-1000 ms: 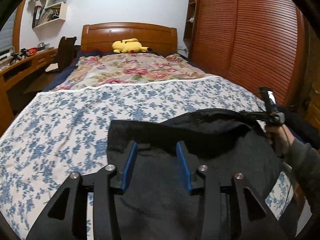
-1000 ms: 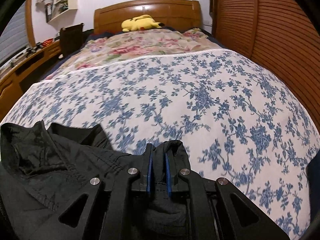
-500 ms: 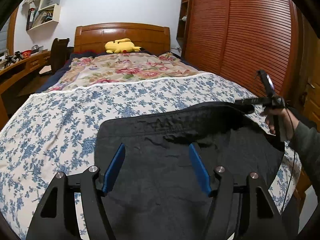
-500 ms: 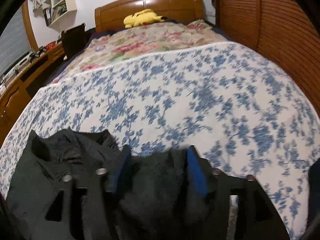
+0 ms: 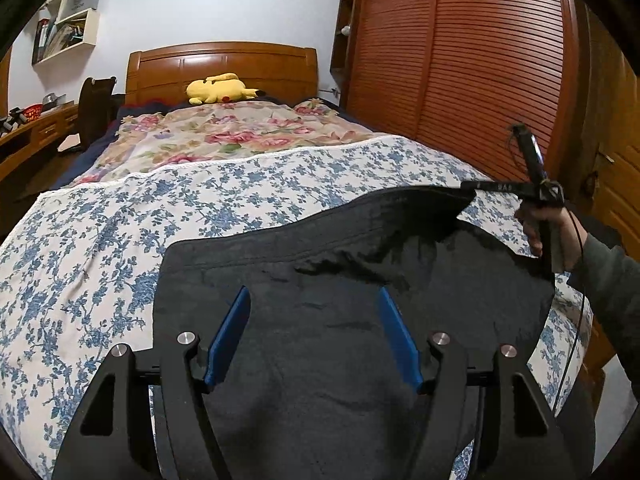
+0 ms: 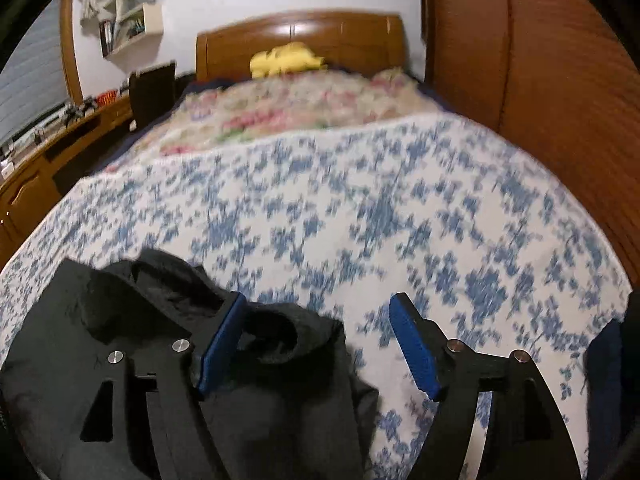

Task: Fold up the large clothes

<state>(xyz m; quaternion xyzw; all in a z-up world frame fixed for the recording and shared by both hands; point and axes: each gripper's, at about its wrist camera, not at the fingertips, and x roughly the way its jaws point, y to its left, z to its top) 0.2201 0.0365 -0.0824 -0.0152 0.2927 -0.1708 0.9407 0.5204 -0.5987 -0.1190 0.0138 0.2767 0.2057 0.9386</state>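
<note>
1. Bedroom with a wooden-headboard bed [image 5: 222, 65], covered near the camera by a blue-flowered sheet [image 5: 100, 248] and farther back by a rose-patterned quilt [image 5: 224, 136].
2. Yellow plush toy [image 5: 219, 88] lying at the far end against the headboard; slatted brown wardrobe [image 5: 480, 68] along the right side, desk [image 5: 28, 132] and wall shelves [image 5: 68, 32] on the left.
3. Black garment [image 5: 340, 320] spread on the near part of the sheet, its far right corner raised off the bed.
4. Left gripper [image 5: 314, 334] above the garment's middle, jaws spread wide, blue pads [image 5: 230, 336] apart with only cloth showing between them.
5. Right gripper [image 6: 320, 348] at the garment's right edge [image 6: 280, 380], jaws spread wide, nothing pinched; left pad beside a rumpled fold, right pad over bare sheet [image 6: 400, 220].
6. Right-wrist view blurred.
7. Seen from the left wrist: right gripper [image 5: 486, 186] held in a hand [image 5: 556, 228] at the raised corner; whether touching the cloth, cannot tell.
</note>
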